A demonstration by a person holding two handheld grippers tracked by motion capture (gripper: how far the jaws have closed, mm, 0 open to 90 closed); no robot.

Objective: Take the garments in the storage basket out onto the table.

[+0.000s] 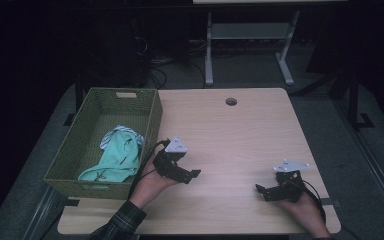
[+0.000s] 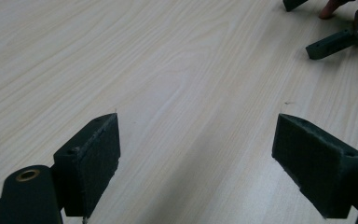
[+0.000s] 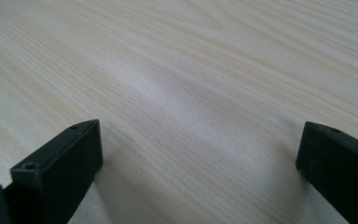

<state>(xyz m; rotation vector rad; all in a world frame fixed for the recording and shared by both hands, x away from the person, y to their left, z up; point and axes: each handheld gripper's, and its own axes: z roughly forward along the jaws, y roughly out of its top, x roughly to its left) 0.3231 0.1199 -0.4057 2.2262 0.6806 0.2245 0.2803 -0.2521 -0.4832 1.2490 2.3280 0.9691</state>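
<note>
- On the near half of the wooden table, both grippers sit low over bare wood, well apart from each other.
- Left gripper: held in the person's left hand, just right of the green woven basket; jaws point right, toward the other gripper.
- Left gripper view: jaws spread wide, nothing between them, pale wood grain below. The right gripper's jaws show far off at the top right corner.
- Right gripper: held in the right hand near the near-right corner of the table; jaws point left.
- Right gripper view: jaws wide apart, nothing held, bare tabletop under them.
- Basket stands along the table's left edge, overhanging it a little.
- Mint-green garment lies crumpled in the near half of the basket; a striped cloth peeks out at its far side, touching it.
- Neither gripper touches basket or clothing; the left one is the nearer.
- Plaid sleeve on the left forearm at the near edge.
- Round cable hole at the table's far side.
</note>
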